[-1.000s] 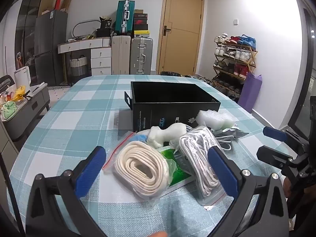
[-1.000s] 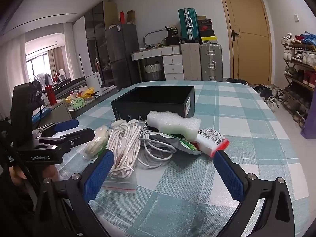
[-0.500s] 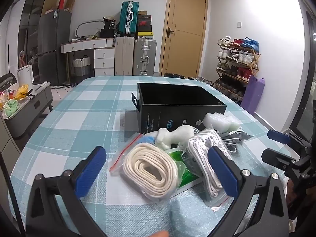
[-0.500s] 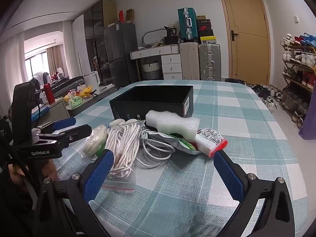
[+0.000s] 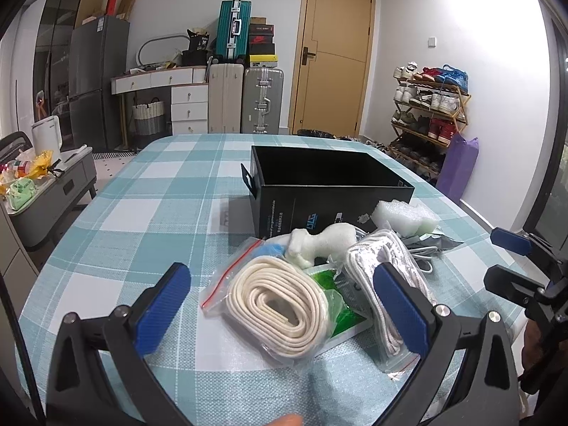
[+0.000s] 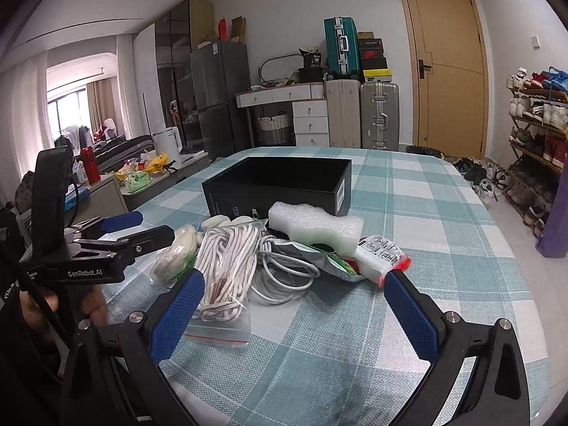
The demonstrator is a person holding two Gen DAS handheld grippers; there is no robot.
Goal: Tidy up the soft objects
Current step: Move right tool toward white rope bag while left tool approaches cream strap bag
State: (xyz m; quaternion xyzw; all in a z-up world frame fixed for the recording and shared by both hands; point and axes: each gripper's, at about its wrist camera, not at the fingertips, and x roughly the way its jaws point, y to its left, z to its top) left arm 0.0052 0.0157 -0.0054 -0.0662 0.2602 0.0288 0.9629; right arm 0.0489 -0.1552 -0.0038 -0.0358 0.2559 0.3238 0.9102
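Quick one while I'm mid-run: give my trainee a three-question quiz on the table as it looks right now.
1. True or false: the black box already holds a soft item.
2. Which item lies between the open fingers of the left gripper?
A. the white foam block
B. the bagged coil of flat cream rope
C. the white charging cable
3. Fill in: both grippers are ____, holding nothing; the right gripper hovers over the checked tablecloth.

Key: 1. false, what shows of its inside is empty; 2. B; 3. open.

Left gripper (image 5: 280,305) has shifted left of the pile.
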